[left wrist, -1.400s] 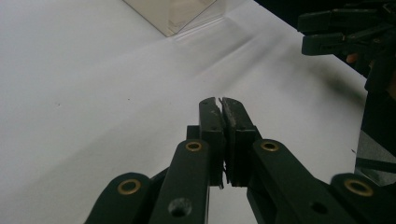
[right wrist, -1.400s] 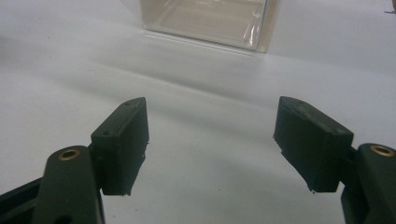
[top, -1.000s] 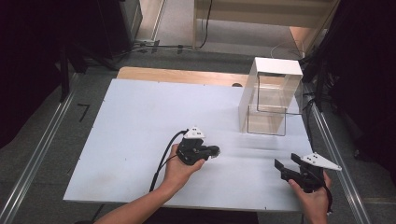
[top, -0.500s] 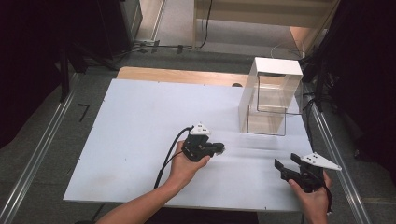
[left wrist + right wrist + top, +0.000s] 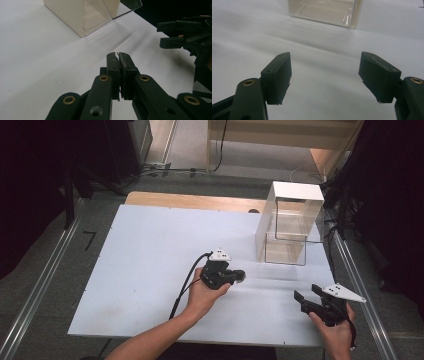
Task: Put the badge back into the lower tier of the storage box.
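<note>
Beyond both claws, the clear, white-topped plastic box [image 5: 287,225] is seen untouched; left claw [image 5: 239,276] pressed together, right claw [image 5: 305,296] spread.

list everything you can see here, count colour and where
table: 1, white top, centre of the high view
clear box: 1, see-through with a white top and side, upright at the table's far right
wooden board: 1, light brown, along the table's far edge
metal rails: 2, grey, on the floor either side of the table
left gripper: 1, black, jaws shut on nothing, mid-table, pointing toward the box
right gripper: 1, black, jaws open and empty, near right of the table
hands: 2, one holding each gripper
</note>
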Motion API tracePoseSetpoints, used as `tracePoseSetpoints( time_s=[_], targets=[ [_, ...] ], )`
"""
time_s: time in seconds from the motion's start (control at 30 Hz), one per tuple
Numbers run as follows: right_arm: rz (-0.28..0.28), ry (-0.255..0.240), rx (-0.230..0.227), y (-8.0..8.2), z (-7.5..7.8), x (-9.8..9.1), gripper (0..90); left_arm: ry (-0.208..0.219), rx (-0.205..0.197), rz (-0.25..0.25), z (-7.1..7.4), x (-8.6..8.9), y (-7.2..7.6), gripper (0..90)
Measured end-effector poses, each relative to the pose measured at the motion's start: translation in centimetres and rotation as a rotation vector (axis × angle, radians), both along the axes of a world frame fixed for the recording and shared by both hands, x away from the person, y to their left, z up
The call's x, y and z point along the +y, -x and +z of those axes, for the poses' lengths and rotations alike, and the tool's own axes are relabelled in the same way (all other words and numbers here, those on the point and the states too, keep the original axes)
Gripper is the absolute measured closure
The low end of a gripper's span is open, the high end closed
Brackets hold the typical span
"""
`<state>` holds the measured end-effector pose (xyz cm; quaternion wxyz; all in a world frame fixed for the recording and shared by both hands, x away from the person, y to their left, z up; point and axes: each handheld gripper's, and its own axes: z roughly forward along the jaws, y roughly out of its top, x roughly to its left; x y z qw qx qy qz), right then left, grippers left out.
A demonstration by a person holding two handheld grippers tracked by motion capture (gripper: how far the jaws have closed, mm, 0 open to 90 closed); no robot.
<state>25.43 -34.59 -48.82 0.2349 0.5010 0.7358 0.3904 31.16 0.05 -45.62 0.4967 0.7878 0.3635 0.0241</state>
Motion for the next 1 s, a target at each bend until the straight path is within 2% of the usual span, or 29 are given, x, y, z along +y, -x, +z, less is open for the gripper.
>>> tracePoseSetpoints(
  time_s=[0.4, 0.77, 1.0],
  targets=[
    [0.001, -0.002, -0.001, 0.0, 0.0, 0.0, 24.7, -0.001, -0.013, -0.007, 0.8, -1.3, -1.0, 88.9],
    [0.003, -0.005, -0.003, 0.0, 0.0, 0.0, 24.7, -0.007, 0.003, -0.022, 1.0, -2.7, -1.8, 88.8],
    [0.010, -0.004, -0.003, 0.0, 0.1, 0.1, 24.6, -0.005, -0.002, -0.033, 1.3, -3.6, -2.2, 88.8]
  ],
)
